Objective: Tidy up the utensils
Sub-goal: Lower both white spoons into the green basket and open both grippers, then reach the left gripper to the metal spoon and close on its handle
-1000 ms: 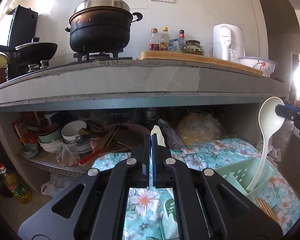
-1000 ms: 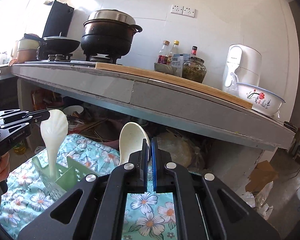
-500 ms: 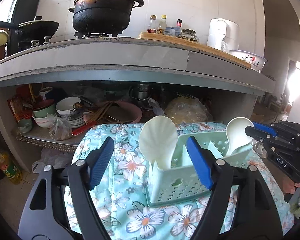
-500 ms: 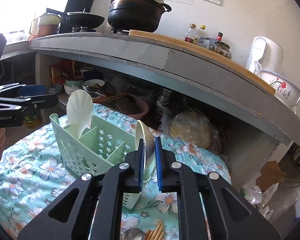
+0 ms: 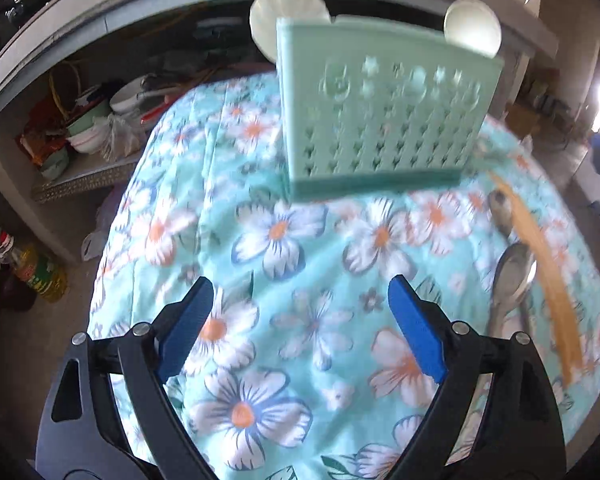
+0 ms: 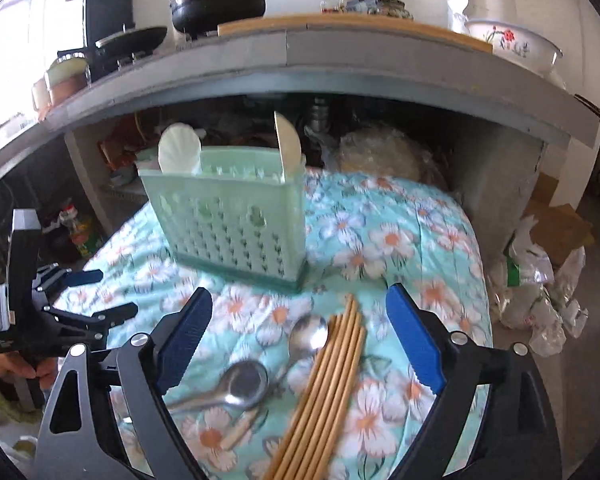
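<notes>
Both my grippers have just been opening and now gape with nothing between the pads: left gripper (image 5: 300,320), right gripper (image 6: 298,336). The bamboo chopsticks (image 6: 328,384) lie bundled on the floral cloth (image 6: 400,240) beside two steel spoons (image 6: 240,380), near the green caddy (image 6: 236,216). Chopsticks look light, stiff and prone to roll; I'd pinch them mid-length.

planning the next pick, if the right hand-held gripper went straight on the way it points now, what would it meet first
Most likely the bundle of bamboo chopsticks on the floral cloth, with the two steel spoons just beside them. The right hand-held gripper is open and empty, angled down at them; depth is uncertain.
</notes>
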### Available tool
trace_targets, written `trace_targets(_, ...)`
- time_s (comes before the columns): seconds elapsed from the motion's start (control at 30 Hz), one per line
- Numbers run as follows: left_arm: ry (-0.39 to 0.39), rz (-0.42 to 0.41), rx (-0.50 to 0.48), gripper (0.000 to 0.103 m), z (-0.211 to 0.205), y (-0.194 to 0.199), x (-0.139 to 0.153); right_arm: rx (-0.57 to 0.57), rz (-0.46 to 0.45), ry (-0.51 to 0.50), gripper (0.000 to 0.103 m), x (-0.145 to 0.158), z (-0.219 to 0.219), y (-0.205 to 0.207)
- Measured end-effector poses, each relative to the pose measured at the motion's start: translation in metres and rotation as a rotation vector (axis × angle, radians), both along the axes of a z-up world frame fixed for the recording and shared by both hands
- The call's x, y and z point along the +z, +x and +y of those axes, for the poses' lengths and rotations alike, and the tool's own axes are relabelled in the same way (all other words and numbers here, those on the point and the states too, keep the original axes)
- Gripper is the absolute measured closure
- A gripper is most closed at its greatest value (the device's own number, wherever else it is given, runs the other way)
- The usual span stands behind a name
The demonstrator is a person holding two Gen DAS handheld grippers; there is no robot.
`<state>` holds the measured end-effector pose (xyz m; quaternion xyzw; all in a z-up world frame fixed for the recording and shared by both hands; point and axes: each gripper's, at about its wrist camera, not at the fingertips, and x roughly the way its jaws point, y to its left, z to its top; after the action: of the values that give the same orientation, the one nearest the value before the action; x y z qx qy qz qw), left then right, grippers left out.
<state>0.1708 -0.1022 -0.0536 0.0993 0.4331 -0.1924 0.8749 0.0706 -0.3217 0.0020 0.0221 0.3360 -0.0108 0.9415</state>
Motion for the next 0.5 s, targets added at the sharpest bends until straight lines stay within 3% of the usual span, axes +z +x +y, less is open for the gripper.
trace_targets(0.1,0.099,0.095,-0.003,0.016,-0.005,-0.001,-0.030,-0.032,0.077,-0.082,0.010,-0.025,0.013,-0.017)
trace_targets(0.17,0.080,0.068,0.022,0.011,0.001,-0.005,-0.033,-0.043,0.107,-0.098,0.006,-0.036,0.018,-0.026)
trace_targets(0.27,0.063,0.098,0.024,0.008,0.007,-0.003,-0.037,-0.067,0.125,-0.077,0.006,-0.044,0.020,-0.039)
trace_targets(0.5,0.064,0.100,0.000,0.008,0.011,-0.004,-0.039,-0.104,0.137,-0.150,0.006,-0.042,0.021,-0.048)
